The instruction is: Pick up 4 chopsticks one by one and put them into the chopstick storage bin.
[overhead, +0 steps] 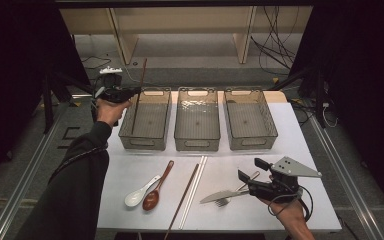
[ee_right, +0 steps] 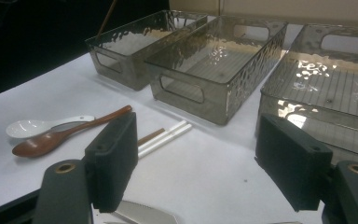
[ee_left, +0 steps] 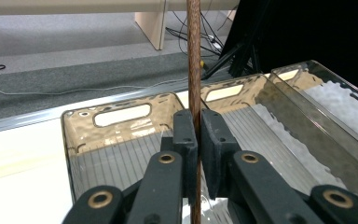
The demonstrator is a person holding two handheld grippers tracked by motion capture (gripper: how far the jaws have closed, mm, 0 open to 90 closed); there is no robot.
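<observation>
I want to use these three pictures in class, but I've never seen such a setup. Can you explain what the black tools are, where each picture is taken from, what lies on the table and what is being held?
A person holds a two-jaw gripper in each hand. One camera looks down from above; one rides on each gripper, looking along its jaws.

On the white table stand three clear bins: left bin, middle bin, right bin. Nearer lie a white spoon, a brown wooden spoon, a brown chopstick, white chopsticks, a knife and a fork.

The left gripper is shut on another brown chopstick, upright over the left bin. The right gripper is open above the knife and fork.
</observation>
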